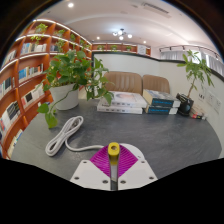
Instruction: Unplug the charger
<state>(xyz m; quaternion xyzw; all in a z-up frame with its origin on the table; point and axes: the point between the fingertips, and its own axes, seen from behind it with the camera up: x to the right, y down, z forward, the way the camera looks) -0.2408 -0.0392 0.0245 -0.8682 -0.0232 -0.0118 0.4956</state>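
Claw (114, 163) low in gripper view, fingers drawn close together, magenta pads (103, 160) nearly meeting. A small yellow piece (114, 150) sits at the fingertips, between the pads; it looks pinched from both sides but too small to say what it is or whether both pads really press on it. Lower part of the fingers is cut off by the housing.

Just ahead and to the left of the claw, a white cable (62, 135) lies in a loose S-curve on the grey worktop (150, 130). Near end carries a thicker white lump, probably the charger plug or body, can't confirm. Cable runs back toward the potted plant; far end is lost near the pot, no socket visible. Cable does not touch the claw.

Beyond the cable, a leafy green plant (75, 72) in a pale pot (65, 97) stands on the worktop. To its right, flat white boxes or books (122, 102) and a stack with blue edges (160, 100), print unreadable. Behind them two tan cushions or a sofa back (140, 83). Farther right a second, smaller plant (197, 68), with dark small items at its base, unclear what.

Left wall: curved bookshelves (25, 80) filled with books. Ceiling lights (120, 33) at the back.
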